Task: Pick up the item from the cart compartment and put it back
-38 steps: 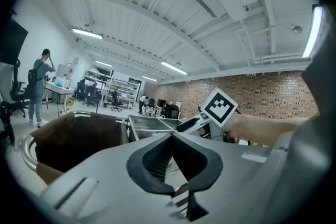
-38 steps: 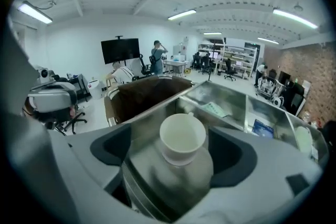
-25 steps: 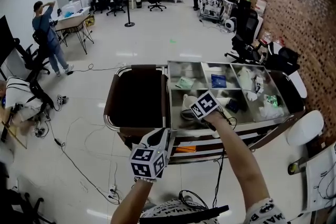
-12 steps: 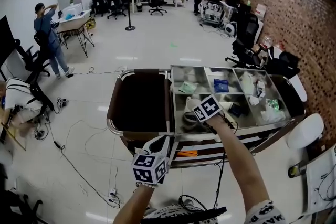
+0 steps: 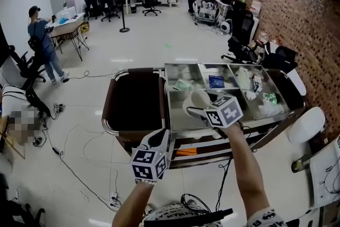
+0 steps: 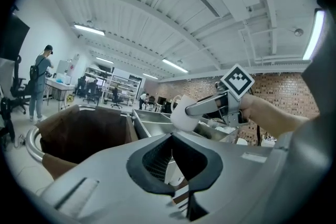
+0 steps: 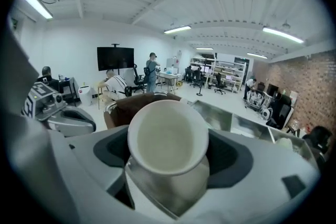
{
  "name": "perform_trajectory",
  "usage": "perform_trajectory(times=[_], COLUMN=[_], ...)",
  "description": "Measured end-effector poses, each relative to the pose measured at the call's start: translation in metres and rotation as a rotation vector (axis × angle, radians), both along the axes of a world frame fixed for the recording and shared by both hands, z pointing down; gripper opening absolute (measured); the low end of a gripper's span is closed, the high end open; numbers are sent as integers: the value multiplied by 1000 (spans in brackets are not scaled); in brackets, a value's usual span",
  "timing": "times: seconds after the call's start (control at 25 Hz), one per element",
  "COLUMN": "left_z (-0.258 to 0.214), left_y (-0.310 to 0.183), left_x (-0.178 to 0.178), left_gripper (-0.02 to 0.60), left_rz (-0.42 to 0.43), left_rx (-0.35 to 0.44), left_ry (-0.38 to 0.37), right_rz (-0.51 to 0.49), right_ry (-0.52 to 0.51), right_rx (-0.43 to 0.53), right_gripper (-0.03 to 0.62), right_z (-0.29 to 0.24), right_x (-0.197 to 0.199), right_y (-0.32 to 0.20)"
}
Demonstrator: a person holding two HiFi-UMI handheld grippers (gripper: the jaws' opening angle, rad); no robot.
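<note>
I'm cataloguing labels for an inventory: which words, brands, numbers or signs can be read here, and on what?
No text here can be read.
Marker cubes on the left tongs and right tongs: square patterns only, no letters.
The white cup in the right tongs: plain.
The blue packet and green packet in the cart: print too small.
</note>
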State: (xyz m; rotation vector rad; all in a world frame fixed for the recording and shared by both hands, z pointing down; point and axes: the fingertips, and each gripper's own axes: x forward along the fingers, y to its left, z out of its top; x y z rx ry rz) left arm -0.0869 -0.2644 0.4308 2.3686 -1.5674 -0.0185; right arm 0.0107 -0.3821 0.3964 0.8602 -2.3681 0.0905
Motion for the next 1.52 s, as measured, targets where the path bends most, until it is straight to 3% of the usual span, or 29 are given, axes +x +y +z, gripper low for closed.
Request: perform_trajectory(times=[0.24,0.68,1.12,1.52], left_z=[6,38,46,42], left_y=[14,55,81,82], left_x=[17,47,63,59], left_gripper=[0,0,0,0], left_rz=[21,48,68,61], left_rx=[31,-24,-29,-27], left_ry=[-38,-60,-111,-127], right_rz=[-33,147,235,237], right_ry=[-59,-234,-190,-188], right_rx=[67,14,-19,-27], right_gripper=[428,426,427,426], right_z=[-16,40,77,79], right_x=[21,75,105,111], right_y=[66,154,189,192])
